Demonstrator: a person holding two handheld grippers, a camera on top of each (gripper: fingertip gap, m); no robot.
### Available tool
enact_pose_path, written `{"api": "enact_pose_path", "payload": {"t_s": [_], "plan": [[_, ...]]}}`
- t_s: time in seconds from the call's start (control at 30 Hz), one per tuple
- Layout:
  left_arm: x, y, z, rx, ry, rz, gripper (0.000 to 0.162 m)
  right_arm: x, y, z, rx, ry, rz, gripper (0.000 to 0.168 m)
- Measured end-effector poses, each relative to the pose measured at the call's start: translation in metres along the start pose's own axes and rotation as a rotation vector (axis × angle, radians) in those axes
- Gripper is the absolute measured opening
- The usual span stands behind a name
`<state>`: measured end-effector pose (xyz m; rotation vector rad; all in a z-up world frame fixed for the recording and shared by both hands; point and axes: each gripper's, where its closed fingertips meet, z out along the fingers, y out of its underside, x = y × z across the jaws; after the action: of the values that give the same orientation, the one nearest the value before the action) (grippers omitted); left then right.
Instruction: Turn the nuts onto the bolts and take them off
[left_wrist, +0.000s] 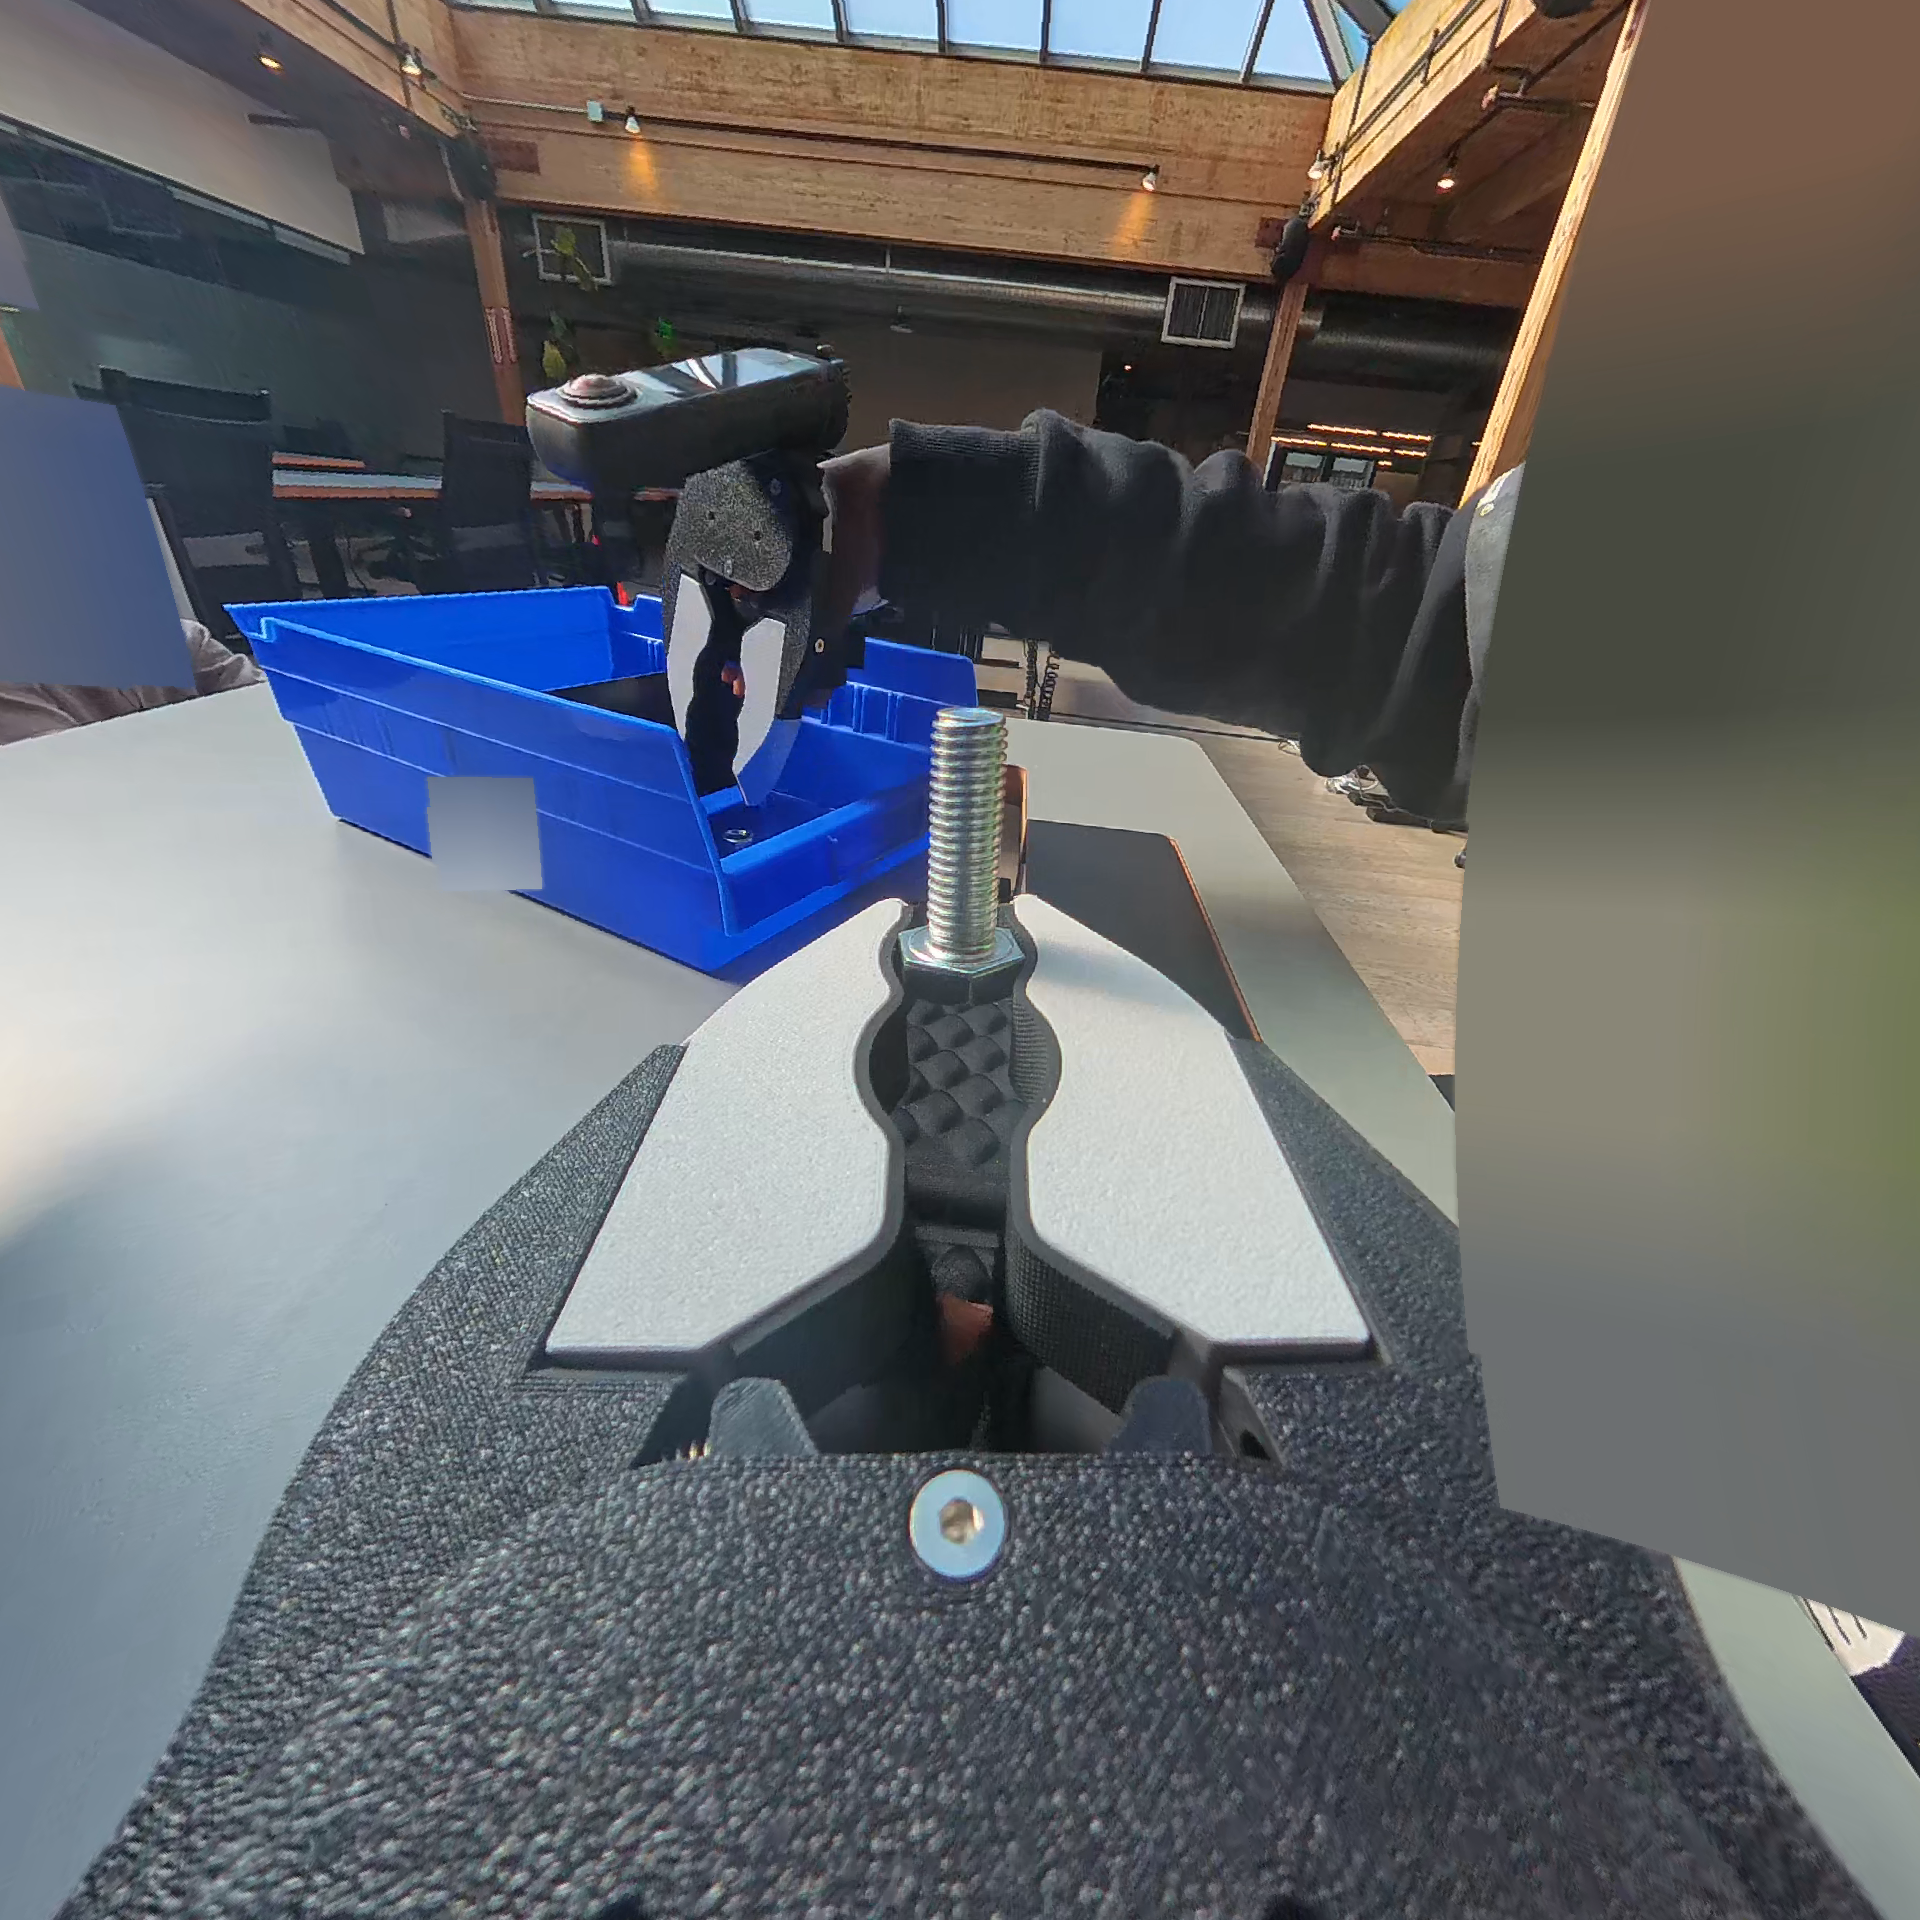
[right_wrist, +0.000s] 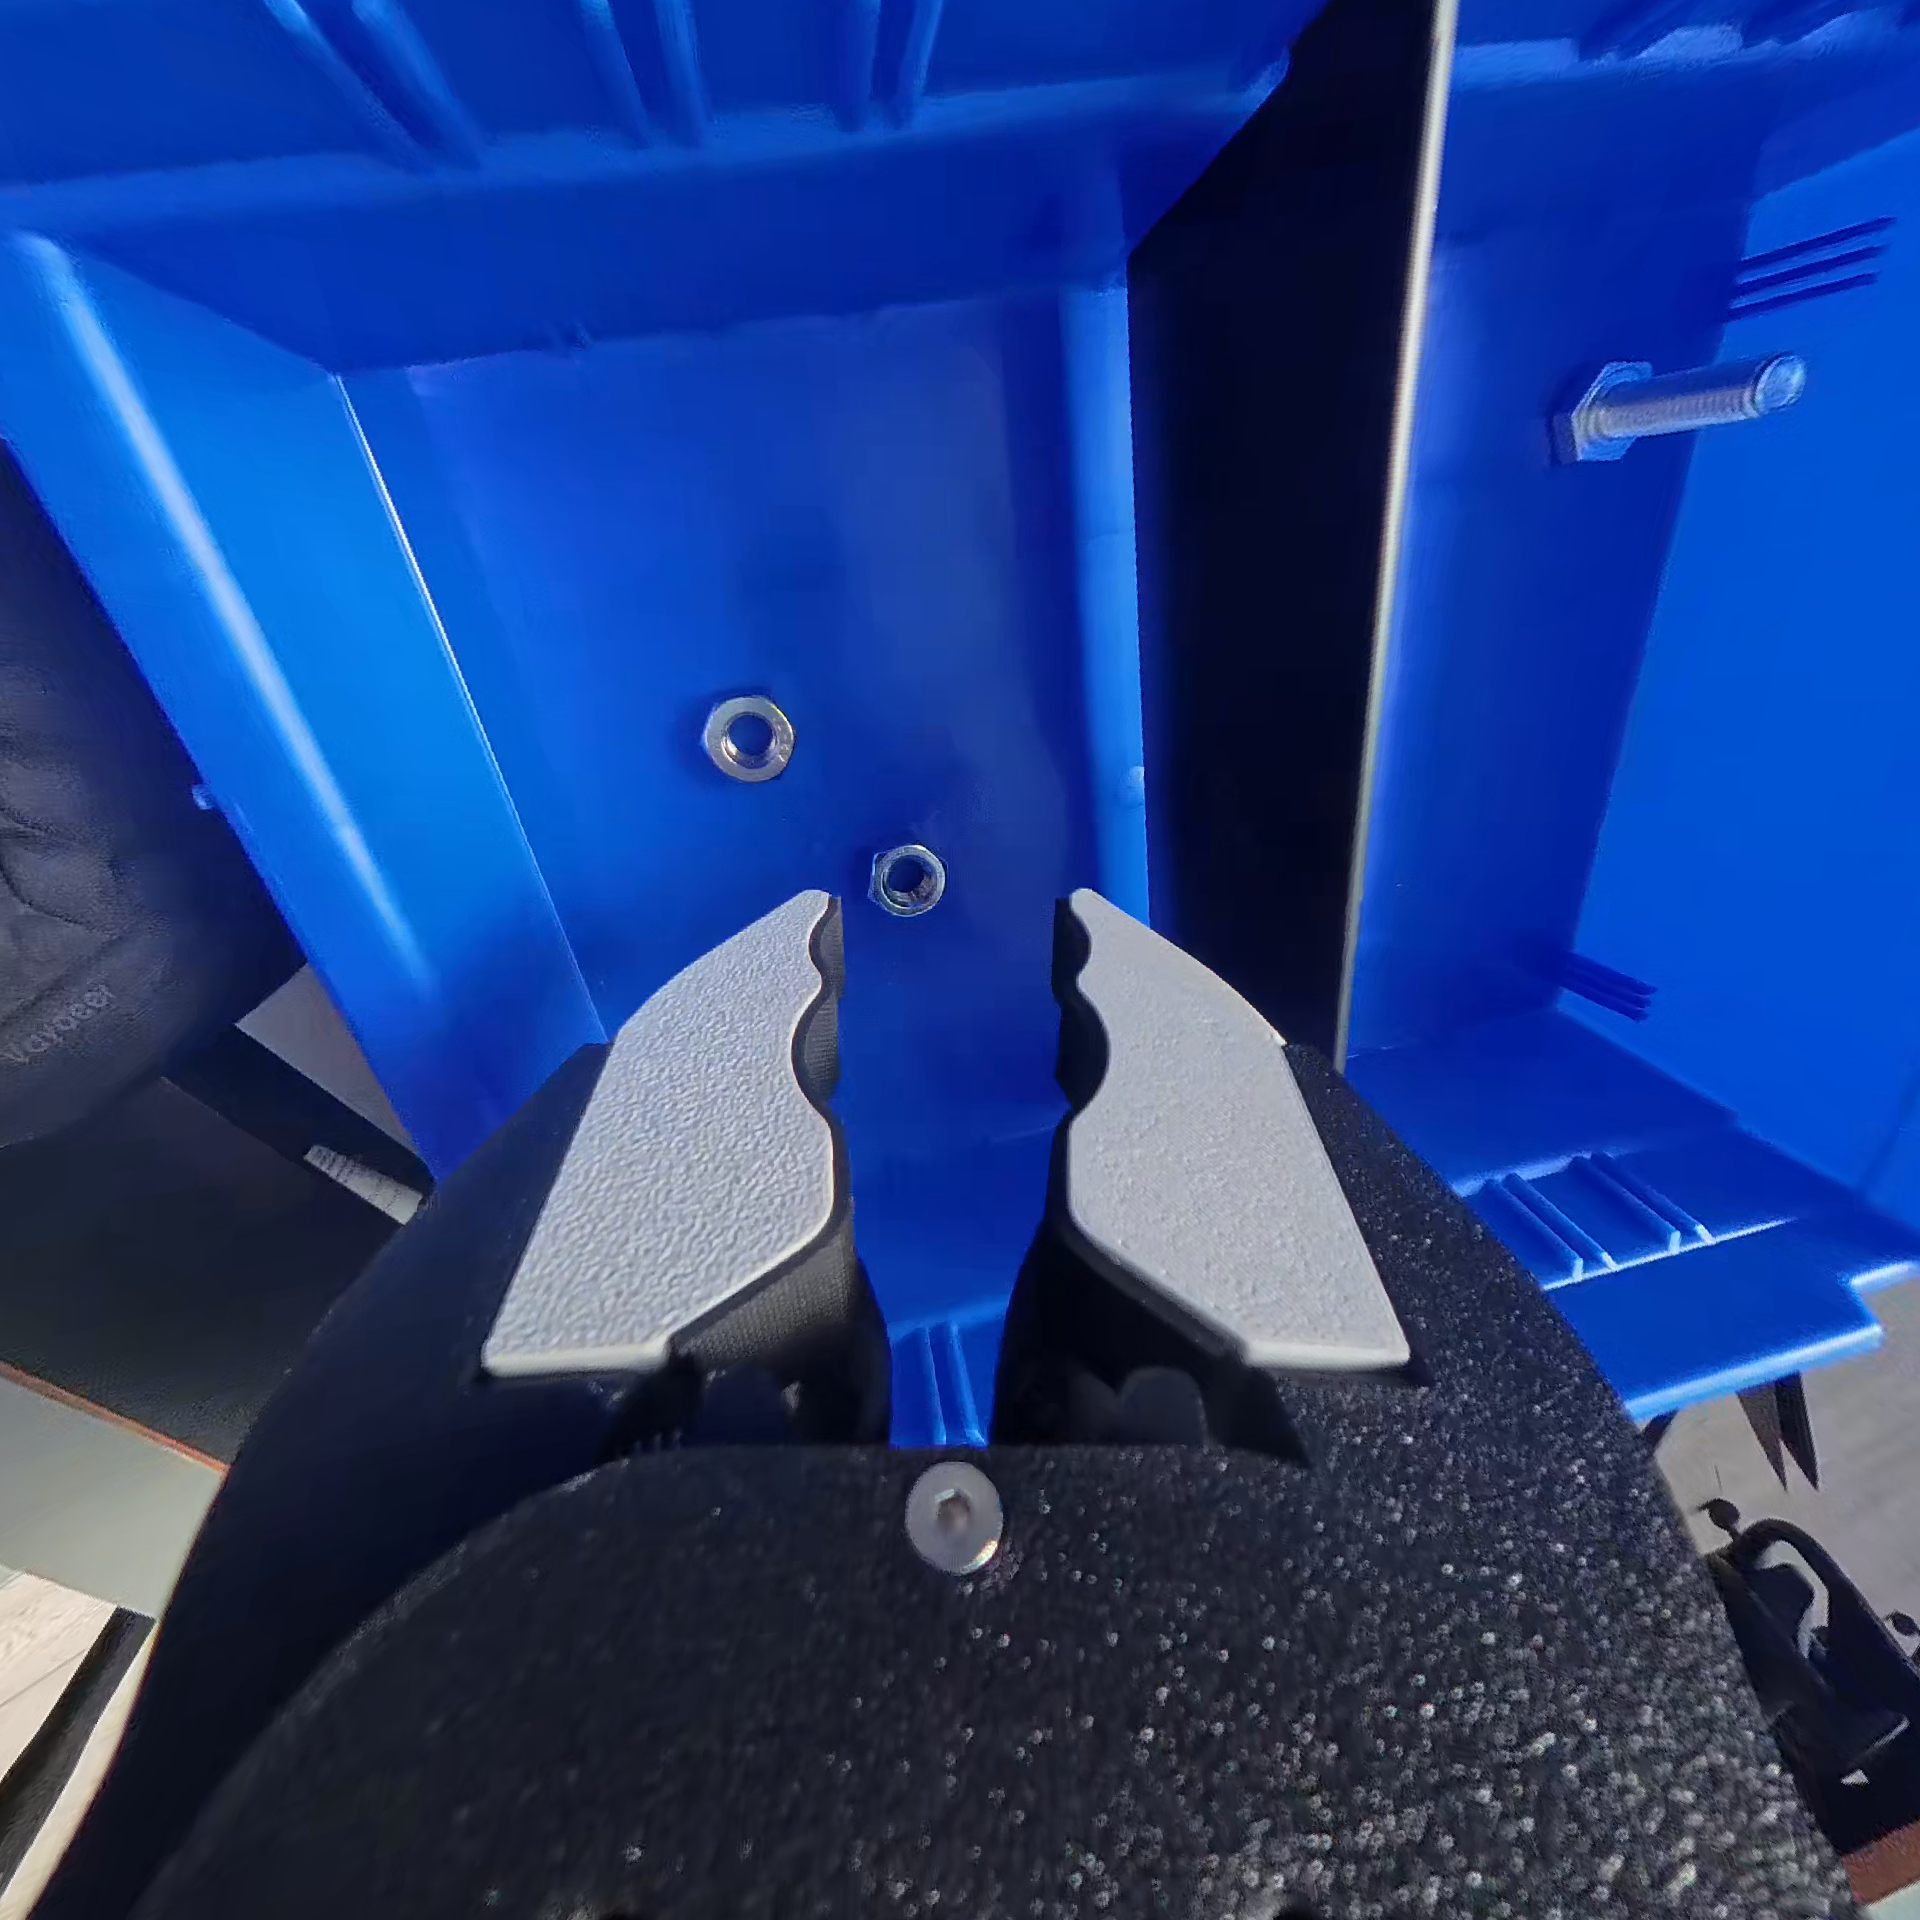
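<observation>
Left gripper (left_wrist: 961, 961): nearest the lens, closed on the hex head of a bolt (left_wrist: 966, 831), threaded shank upright and bare, above the grey counter (left_wrist: 260, 1039).

Right gripper (right_wrist: 945, 914): jaws parted, holding nothing, pointing down into the blue bin (right_wrist: 260, 623). Near nut (right_wrist: 906, 879) lies flat just ahead of the tips, slightly left of centre; second nut (right_wrist: 748, 737) farther on.

Right wrist view only: spare bolt (right_wrist: 1678, 407) lying on its side beyond the black divider (right_wrist: 1268, 623). Left wrist view only: the held bolt.
</observation>
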<state>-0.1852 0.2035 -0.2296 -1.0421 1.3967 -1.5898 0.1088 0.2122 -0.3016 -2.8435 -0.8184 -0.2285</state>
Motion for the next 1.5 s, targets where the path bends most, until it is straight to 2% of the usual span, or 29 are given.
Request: {"api": "enact_pose_path", "payload": {"t_s": [0.1, 0.17, 0.27, 0.4, 0.57, 0.7, 0.77, 0.87, 0.97, 1.13, 1.3, 1.5], "plan": [[0.000, 0.000, 0.000, 0.003, -0.002, 0.000, 0.014, -0.009, -0.027, -0.037, 0.121, 0.062, -0.038, 0.041], [0.000, 0.000, 0.000, 0.001, -0.002, 0.000, 0.014, -0.032, -0.056, -0.064, 0.234, 0.060, -0.110, 0.042], [0.000, 0.000, 0.000, -0.002, -0.002, 0.001, 0.014, -0.093, -0.108, -0.100, 0.442, -0.040, -0.261, 0.042], [0.000, 0.000, 0.000, -0.001, -0.002, 0.006, 0.014, -0.180, -0.155, -0.133, 0.608, -0.227, -0.481, 0.041], [0.001, 0.000, 0.000, -0.004, -0.001, 0.008, 0.014, -0.237, -0.184, -0.138, 0.635, -0.329, -0.647, 0.035], [0.001, 0.001, 0.001, -0.009, -0.002, 0.012, 0.014, -0.253, -0.194, -0.134, 0.630, -0.374, -0.687, 0.025], [0.001, 0.001, 0.001, -0.010, -0.001, 0.014, 0.014, -0.254, -0.195, -0.130, 0.617, -0.365, -0.698, 0.010], [0.001, 0.001, 0.001, -0.014, -0.003, 0.018, 0.014, -0.254, -0.195, -0.129, 0.623, -0.369, -0.712, 0.009], [0.001, -0.001, 0.000, 0.004, -0.008, 0.017, 0.026, -0.249, -0.192, -0.132, 0.627, -0.341, -0.715, 0.008], [-0.003, 0.000, 0.000, -0.005, -0.043, 0.016, 0.064, -0.205, -0.181, -0.146, 0.614, -0.229, -0.645, 0.009], [-0.002, 0.005, 0.004, -0.047, -0.061, 0.055, 0.093, -0.098, -0.149, -0.152, 0.534, -0.037, -0.409, 0.009], [-0.001, 0.007, 0.006, -0.070, -0.070, 0.075, 0.108, 0.036, -0.089, -0.126, 0.415, 0.104, -0.058, 0.009]]}}
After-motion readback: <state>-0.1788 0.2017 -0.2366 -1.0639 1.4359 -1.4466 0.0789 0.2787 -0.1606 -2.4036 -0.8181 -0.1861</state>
